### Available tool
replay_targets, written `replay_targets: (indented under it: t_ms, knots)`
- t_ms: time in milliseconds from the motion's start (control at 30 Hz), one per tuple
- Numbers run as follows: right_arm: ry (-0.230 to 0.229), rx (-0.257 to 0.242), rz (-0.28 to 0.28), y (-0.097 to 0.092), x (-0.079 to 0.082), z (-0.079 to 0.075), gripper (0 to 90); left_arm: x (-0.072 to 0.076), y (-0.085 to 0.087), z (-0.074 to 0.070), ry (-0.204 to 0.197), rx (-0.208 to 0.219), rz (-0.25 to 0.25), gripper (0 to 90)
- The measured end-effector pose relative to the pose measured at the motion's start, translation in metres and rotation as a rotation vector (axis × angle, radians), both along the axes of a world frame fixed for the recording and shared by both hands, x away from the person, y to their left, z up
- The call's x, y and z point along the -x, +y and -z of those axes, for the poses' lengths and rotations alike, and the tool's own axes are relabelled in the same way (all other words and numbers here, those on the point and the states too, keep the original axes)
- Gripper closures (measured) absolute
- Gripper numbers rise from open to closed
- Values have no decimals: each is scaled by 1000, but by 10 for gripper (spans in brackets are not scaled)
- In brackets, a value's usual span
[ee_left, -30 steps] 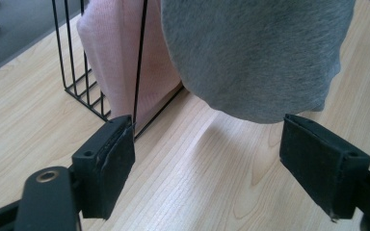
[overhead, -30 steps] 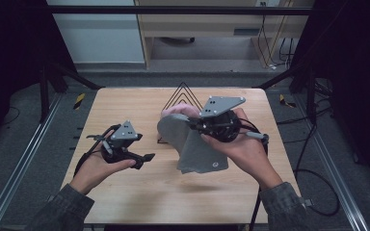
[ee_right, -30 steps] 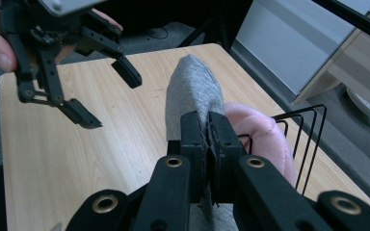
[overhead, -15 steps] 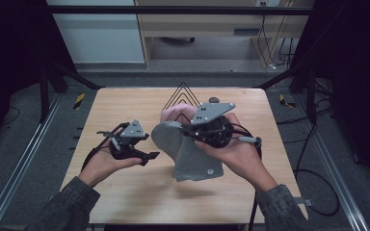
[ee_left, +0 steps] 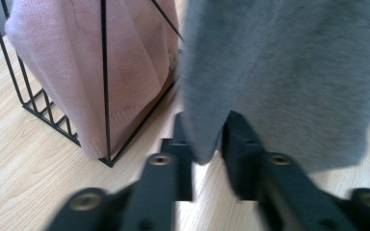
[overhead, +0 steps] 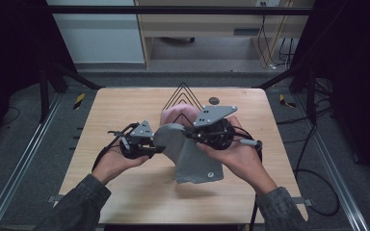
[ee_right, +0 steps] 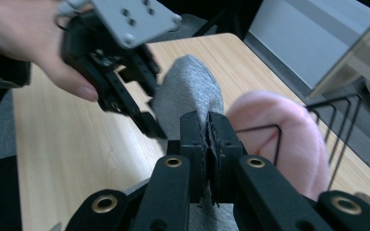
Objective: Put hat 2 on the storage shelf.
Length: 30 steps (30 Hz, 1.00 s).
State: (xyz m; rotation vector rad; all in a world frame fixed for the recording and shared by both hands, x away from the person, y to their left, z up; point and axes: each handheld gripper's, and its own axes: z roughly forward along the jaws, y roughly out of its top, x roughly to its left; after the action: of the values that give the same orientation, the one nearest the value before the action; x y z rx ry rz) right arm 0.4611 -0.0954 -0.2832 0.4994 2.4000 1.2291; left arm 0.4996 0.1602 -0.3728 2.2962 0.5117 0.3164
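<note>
Grey cloth point(overhead: 188, 154) hanging mid-counter, pinched tight in right gripper point(ee_right: 207, 139). Left gripper point(ee_left: 207, 154) fingers just closing on its near-left edge; grip fully, then pull taut clear of wire rack point(overhead: 183, 96).

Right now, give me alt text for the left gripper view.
A grey cloth hangs with one edge between the left gripper's black jaws, which have just been closing on it. Behind it, a pink cloth sits in a black wire rack on the wooden table.

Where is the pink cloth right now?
In the high view, the pink cloth sits in the black wire rack at table centre, just behind the grey cloth.
</note>
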Motion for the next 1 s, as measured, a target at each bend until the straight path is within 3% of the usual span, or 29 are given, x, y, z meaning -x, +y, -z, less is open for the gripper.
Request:
replay_targets:
  t_ms: [100, 267, 500, 633, 833, 933, 1000]
  knots:
    - [10, -6, 32, -10, -5, 4, 864, 3, 0, -8, -6, -8, 3, 860]
    - [21, -32, 81, -24, -13, 3, 864, 8, 0, -34, -36, -23, -1, 869]
    - [-20, -82, 111, -33, -19, -22, 865, 8, -3, -83, -99, -52, -25, 871]
    - [-41, -107, 129, -37, -24, -37, 871, 4, -3, -102, -126, -57, -45, 872]
    - [-41, -132, 136, -40, -34, -45, 885, -4, -3, -113, -121, -42, -53, 873]
    - [-32, -133, 138, -41, -40, -40, 891, -7, -5, -111, -124, -43, -59, 875]
    - [-28, -127, 143, -40, -43, -36, 893, -7, -5, -112, -123, -18, -66, 875]
